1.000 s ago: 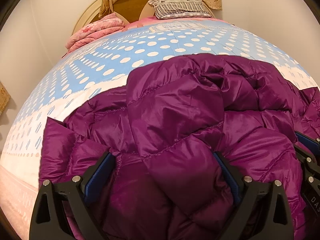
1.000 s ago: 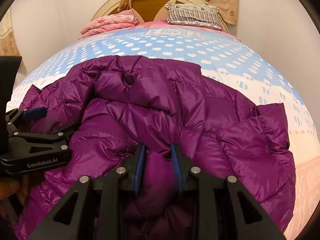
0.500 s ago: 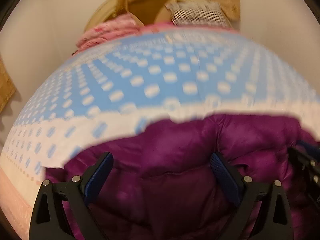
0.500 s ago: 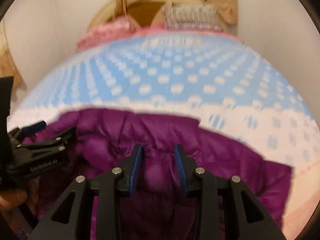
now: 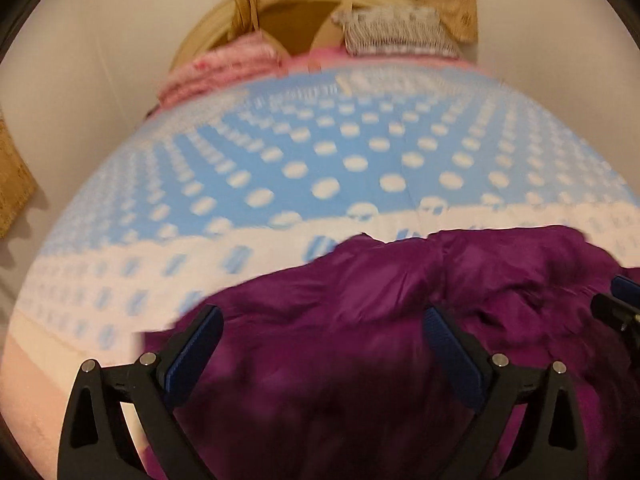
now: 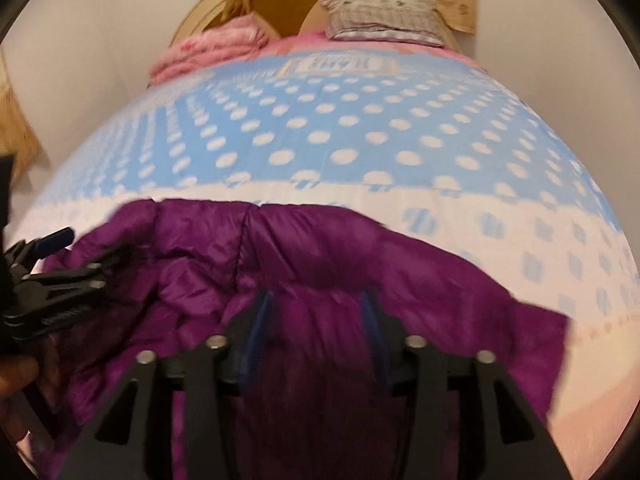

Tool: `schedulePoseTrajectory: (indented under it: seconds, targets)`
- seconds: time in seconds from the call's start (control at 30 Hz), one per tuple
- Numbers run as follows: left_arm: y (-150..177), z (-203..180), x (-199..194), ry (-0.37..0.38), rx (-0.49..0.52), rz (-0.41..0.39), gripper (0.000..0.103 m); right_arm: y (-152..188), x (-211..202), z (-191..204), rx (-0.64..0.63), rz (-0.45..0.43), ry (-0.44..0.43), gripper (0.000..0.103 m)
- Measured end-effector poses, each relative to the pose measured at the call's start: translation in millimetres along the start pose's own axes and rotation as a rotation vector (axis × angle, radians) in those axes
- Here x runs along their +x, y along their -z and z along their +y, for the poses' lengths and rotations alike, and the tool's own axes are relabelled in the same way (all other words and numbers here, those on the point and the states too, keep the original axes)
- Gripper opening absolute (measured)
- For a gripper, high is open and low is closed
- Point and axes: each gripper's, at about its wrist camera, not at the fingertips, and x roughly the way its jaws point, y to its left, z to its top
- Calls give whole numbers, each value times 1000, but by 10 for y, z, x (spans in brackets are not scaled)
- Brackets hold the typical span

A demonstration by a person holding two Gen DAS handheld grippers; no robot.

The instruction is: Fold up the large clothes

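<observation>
The purple jacket [image 5: 360, 360] is lying bunched at the foot of the bed [image 5: 320, 160]. The left gripper [image 5: 320, 344] is hovering over the jacket, jaws spread wide; the right gripper [image 6: 316, 320], jaws parted, is straddling a jacket fold.

Both wrist views low, close — facing headboard [image 5: 280, 12], sharing jacket [image 6: 320, 248].

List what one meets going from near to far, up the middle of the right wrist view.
right gripper → purple down jacket → blue bedspread with white dots → striped pillow → wooden headboard
</observation>
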Motion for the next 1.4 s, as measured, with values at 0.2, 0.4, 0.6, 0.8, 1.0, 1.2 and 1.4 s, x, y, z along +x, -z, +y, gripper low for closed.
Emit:
schedulePoseTrajectory:
  seconds: [0.2, 0.4, 0.6, 0.8, 1.0, 1.2, 1.4]
  targets:
    - [873, 134, -879, 108, 96, -17, 101, 734, -650, -113, 18, -3, -17, 77]
    - [1862, 473, -1206, 106, 15, 39, 101, 1585, -1121, -245, 63, 22, 15, 77]
    - [2385, 739, -1743, 88, -40, -19, 101, 2123, -1537, -233, 78, -1, 55, 80]
    - [2790, 872, -2084, 85, -77, -21, 101, 2610, -1709, -216, 99, -4, 87, 80]
    - [3297, 893, -2334, 107, -90, -9, 101, 3016, -1956, -99, 106, -31, 91, 87]
    - [3643, 773, -2394, 120, -70, 8, 100, 3309, -2086, -21, 111, -34, 103, 87]
    - [3710, 740, -2417, 125, -68, 1, 97, 3516, -2151, 135, 79, -40, 135, 78]
